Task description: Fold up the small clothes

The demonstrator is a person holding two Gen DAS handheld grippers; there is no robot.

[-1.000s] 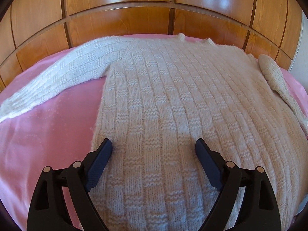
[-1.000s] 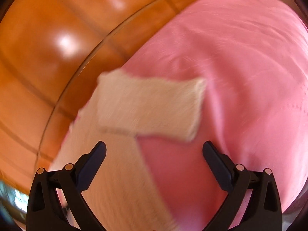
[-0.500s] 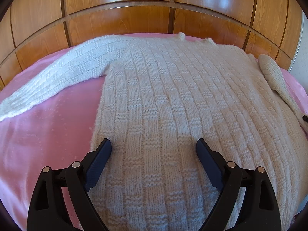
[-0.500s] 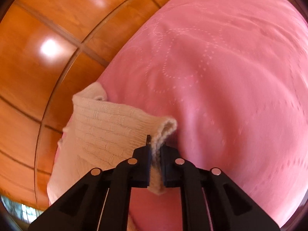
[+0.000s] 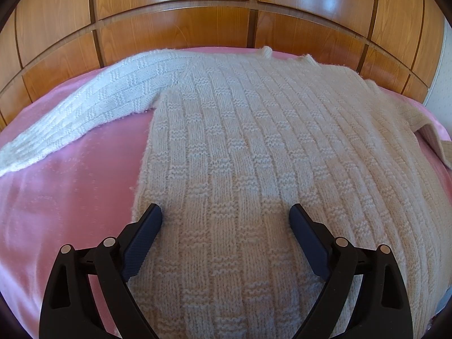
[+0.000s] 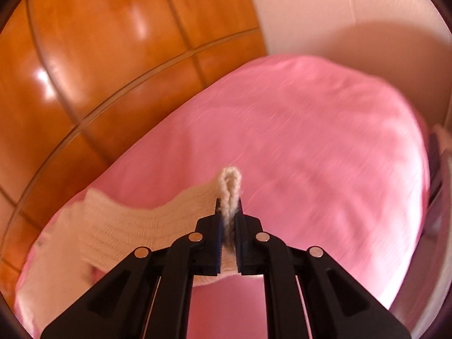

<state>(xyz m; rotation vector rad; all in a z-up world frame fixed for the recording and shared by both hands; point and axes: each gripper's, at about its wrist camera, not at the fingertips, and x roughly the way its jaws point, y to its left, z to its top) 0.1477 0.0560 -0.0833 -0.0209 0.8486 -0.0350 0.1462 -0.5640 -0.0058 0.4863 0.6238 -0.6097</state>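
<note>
A cream knitted sweater (image 5: 254, 147) lies flat on a pink bedsheet (image 5: 65, 197), its left sleeve (image 5: 93, 110) stretched out to the left. My left gripper (image 5: 226, 217) is open and hovers over the sweater's lower body, holding nothing. My right gripper (image 6: 229, 212) is shut on the cuff of the right sleeve (image 6: 230, 189) and holds it lifted above the sheet; the sleeve (image 6: 135, 226) trails to the left. That lifted sleeve shows at the right edge of the left wrist view (image 5: 429, 132).
A glossy wooden panelled headboard (image 5: 226, 8) runs along the far side of the bed and shows in the right wrist view (image 6: 99, 56). A pale wall (image 6: 353, 14) stands beyond the bed's right end. The pink sheet (image 6: 310, 147) spreads under the right gripper.
My right gripper closed on the right sleeve's cuff and has lifted it off the sheet, drawing the sleeve up. My left gripper has stayed open over the sweater's body.
</note>
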